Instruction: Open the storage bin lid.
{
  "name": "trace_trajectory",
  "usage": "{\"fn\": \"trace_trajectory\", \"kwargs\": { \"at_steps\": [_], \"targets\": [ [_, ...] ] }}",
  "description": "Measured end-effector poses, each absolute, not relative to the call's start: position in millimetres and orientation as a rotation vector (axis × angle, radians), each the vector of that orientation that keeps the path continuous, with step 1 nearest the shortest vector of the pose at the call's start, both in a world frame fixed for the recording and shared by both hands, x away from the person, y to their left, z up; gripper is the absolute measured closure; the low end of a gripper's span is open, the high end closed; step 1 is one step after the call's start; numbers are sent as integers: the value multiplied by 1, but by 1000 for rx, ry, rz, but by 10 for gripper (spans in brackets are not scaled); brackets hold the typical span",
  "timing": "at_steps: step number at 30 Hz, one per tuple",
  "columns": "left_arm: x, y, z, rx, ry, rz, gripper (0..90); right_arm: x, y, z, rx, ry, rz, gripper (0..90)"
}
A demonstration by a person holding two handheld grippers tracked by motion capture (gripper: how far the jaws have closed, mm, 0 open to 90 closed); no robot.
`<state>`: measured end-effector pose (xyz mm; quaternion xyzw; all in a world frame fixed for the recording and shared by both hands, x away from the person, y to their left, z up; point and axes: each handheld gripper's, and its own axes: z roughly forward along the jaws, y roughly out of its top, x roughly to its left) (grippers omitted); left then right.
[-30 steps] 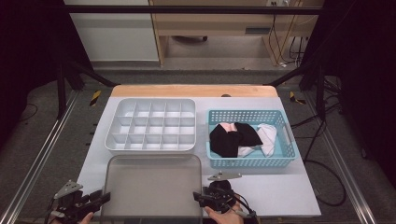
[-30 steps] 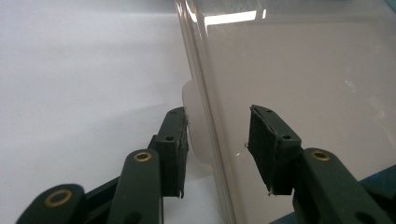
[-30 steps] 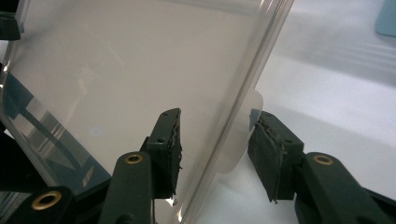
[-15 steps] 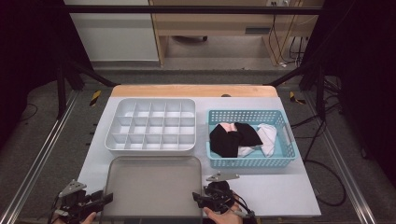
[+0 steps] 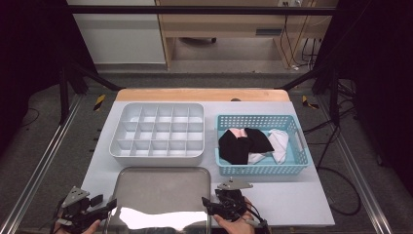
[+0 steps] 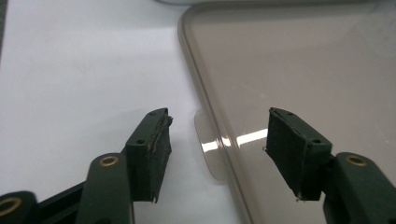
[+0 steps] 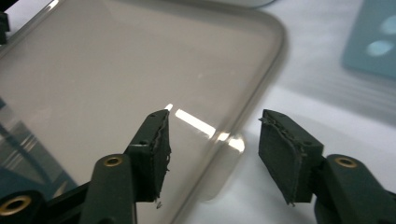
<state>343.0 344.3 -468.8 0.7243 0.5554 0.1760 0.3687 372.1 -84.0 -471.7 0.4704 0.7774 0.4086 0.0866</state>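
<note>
i have both grippers at the near edge of the white table, one at each side of the metal tray that lies flat there, just in front of the white divided box. the left gripper sits at the tray's left rim near the front corner; in the left gripper view its jaws straddle that rim, one pad over the bare table and the other over the tray's inside, and neither pad touches the metal. those jaws have just been opening and now stand wide, with the rim between them but not pinched. the right gripper mirrors this at the tray's right rim: in the right gripper view one pad hangs over the tray's shiny floor and the other over the table, the rounded rim running up between them. its jaws have also just been opening and stand wide, gripping nothing. in the high view i see the left gripper and the right gripper low at the bottom, with the person's hands behind them. to the right of the divided box stands the blue basket, holding black, white and pink cloth items. the tray's surface reflects a bright streak of light near its front edge.
</note>
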Motion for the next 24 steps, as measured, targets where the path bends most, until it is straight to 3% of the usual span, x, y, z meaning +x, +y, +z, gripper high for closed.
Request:
{"fn": "trace_trajectory", "kwargs": {
  "at_steps": [14, 24],
  "targets": [
    [361, 345, -459, 1826, 1368, 461, 308, 378, -100, -462, 1345, 2230, 1313, 289],
    [378, 325, -433, 1800, 1305, 496, 278, 381, -105, -444, 1261, 2182, 1358, 267]
  ]
}}
